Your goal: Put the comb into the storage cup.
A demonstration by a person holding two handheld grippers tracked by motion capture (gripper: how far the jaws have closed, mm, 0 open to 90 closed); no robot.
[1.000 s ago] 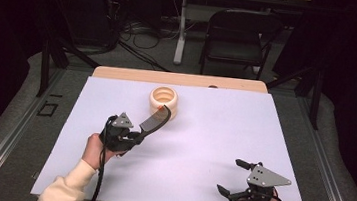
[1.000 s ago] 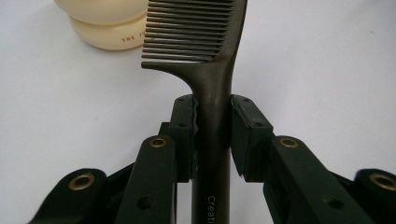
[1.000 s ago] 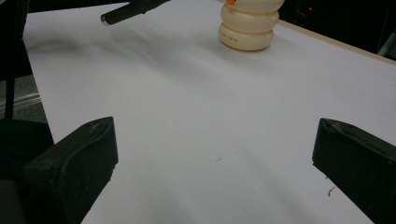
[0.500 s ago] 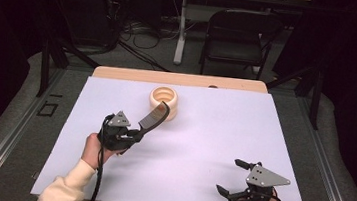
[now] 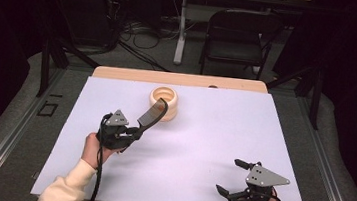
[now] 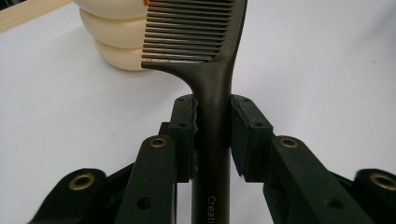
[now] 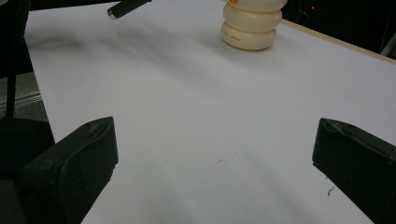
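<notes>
The dark comb (image 6: 212, 70) is clamped by its handle in the left gripper (image 6: 213, 119), whose jaws press on it from both sides; its long axis runs straight out from the jaws, up and away toward the cream ribbed holder (image 5: 164, 101), with the toothed head raised over the holder's near rim. The holder stands near the far edge of the white table (image 5: 211, 149), much nearer this hand. The right gripper (image 5: 232, 177) rests at the near right corner, well apart, jaws wide and empty.

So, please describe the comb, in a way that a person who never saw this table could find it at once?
Look at the white table, then at the cream ribbed holder near its far edge. The comb is the dark, long-handled thing leaning toward that holder, its handle clamped in the left gripper. Nothing else there has a row of fine teeth.
</notes>
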